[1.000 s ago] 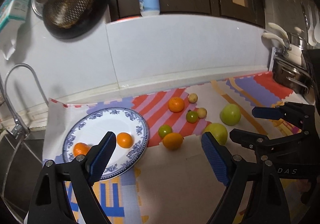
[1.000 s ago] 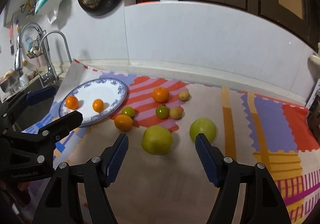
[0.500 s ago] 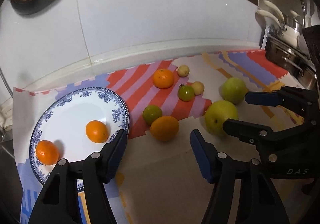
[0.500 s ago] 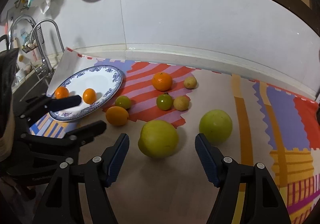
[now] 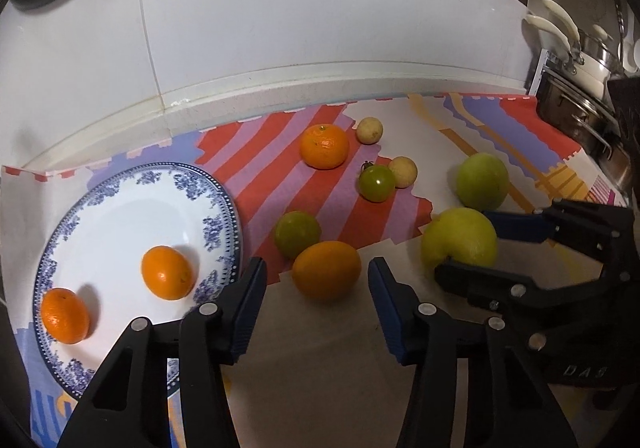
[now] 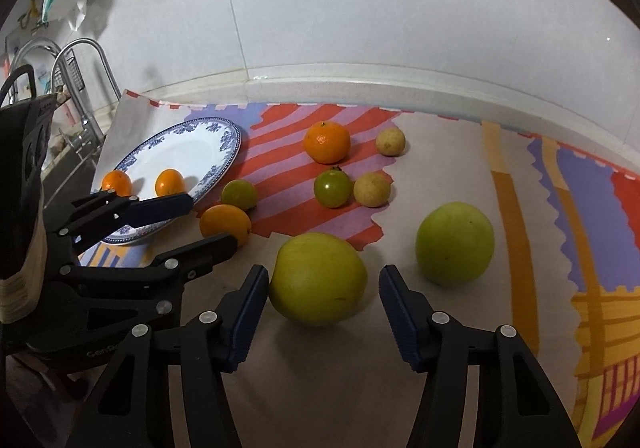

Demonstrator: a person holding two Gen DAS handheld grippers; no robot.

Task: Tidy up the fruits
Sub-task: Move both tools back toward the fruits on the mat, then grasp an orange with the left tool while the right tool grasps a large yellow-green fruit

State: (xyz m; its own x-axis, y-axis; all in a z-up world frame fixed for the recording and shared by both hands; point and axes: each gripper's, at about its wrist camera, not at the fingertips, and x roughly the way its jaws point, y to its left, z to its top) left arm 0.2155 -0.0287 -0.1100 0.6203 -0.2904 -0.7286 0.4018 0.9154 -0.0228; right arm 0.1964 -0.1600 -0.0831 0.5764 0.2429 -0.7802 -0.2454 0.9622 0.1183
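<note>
Just right of the plate [image 5: 224,204] rim, an orange [image 5: 325,269] is framed sideways by the spread left gripper [image 5: 316,288]; the unclenched right gripper [image 6: 323,290] flanks a pear [image 6: 318,278].

Dim, warm indoor light from above; soft shadows, strong fisheye bending, dark vignetted corners.

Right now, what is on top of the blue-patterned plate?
Two oranges lie on the plate, apart from each other; its middle is bare. The open left gripper covers the near rim, so anything there is hidden.
</note>
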